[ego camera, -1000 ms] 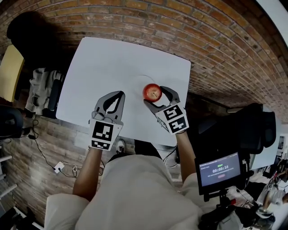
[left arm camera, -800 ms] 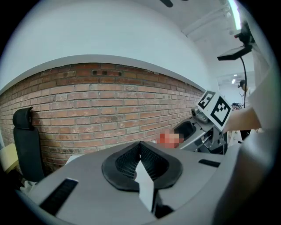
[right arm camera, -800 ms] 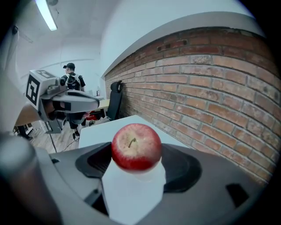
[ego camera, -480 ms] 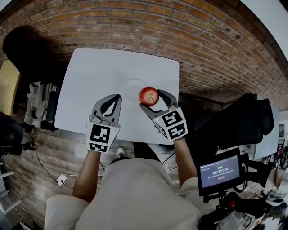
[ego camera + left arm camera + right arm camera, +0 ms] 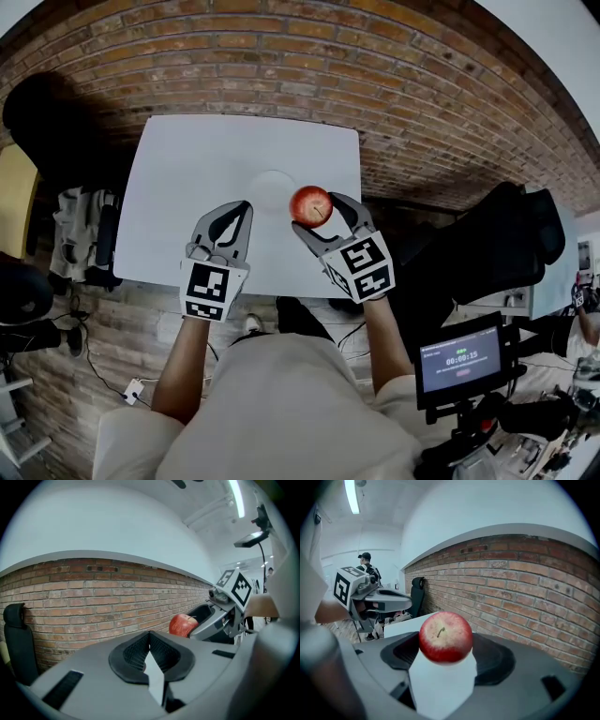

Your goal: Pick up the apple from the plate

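**Apple gripped in the right claw, left claw idle**

Farthest left of the left claw stands a black chair (image 5: 18,644) against the brick wall (image 5: 93,597); the left claw (image 5: 243,208) (image 5: 150,637) hovers over the near edge of the white tabletop (image 5: 187,159), its jaws pressed together with nothing between them; just right of and beyond its tips lies the white plate (image 5: 267,185), pale against the tabletop; at the plate's right edge, in the head view, the red apple (image 5: 311,205) (image 5: 183,624) (image 5: 445,637) is pinched stem-up between the jaws of the right claw (image 5: 319,212) (image 5: 211,620) (image 5: 445,648), which are spread to the fruit's width and hold it raised above the tabletop; well to the right of and nearer than that claw sits a small screen (image 5: 459,361).
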The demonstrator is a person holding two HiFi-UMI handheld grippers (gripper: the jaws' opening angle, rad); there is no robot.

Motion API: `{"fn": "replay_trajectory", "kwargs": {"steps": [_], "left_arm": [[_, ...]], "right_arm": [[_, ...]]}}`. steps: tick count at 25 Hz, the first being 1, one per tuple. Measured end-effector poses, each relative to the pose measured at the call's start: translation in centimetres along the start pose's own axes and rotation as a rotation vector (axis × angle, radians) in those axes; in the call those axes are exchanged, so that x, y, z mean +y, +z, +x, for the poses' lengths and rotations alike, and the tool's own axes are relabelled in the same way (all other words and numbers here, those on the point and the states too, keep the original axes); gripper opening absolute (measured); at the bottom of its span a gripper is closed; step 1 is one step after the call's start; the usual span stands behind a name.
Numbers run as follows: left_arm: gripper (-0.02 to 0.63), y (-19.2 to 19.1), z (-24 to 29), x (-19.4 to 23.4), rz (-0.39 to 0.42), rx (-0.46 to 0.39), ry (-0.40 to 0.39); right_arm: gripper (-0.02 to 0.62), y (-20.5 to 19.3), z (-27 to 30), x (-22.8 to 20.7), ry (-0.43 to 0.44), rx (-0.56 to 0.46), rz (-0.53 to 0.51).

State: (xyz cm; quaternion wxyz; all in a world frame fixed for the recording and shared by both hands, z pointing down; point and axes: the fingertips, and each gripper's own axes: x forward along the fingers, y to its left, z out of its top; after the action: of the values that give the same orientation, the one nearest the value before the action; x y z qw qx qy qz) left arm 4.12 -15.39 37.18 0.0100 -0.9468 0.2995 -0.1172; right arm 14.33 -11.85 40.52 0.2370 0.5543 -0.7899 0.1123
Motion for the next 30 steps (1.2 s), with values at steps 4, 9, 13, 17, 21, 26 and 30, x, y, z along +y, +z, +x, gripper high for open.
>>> {"fn": "replay_trajectory", "kwargs": {"steps": [4, 9, 13, 17, 21, 26, 30], "left_arm": [[0.006, 0.6, -0.5, -0.6, 0.015, -0.013, -0.012], [0.006, 1.9, -1.4, -1.2, 0.037, -0.039, -0.020], [0.006, 2.9, -2.1, -1.6, 0.054, -0.066, -0.025], [0.006, 3.5, -3.4, -1.8, 0.061, -0.091, -0.023], [0.006, 4.3, -4.4, -2.5, 0.077, -0.116, -0.030], [0.006, 5.4, -5.1, -4.0, 0.098, -0.137, -0.038], [0.006, 6.0, -5.7, -4.9, 0.112, -0.141, -0.042]], "right_arm": [[0.356, 0.6, -1.6, 0.0, -0.028, -0.037, 0.014], [0.356, 1.5, -3.7, 0.3, -0.054, -0.088, 0.037], [0.356, 2.2, -5.4, 0.6, -0.079, -0.115, 0.033], [0.356, 2.7, -7.2, 1.4, -0.104, -0.146, 0.029], [0.356, 3.0, -9.0, 2.1, -0.131, -0.177, 0.035], [0.354, 3.0, -11.0, 2.2, -0.153, -0.195, 0.021], [0.353, 3.6, -12.1, 2.4, -0.157, -0.214, 0.016]]}}
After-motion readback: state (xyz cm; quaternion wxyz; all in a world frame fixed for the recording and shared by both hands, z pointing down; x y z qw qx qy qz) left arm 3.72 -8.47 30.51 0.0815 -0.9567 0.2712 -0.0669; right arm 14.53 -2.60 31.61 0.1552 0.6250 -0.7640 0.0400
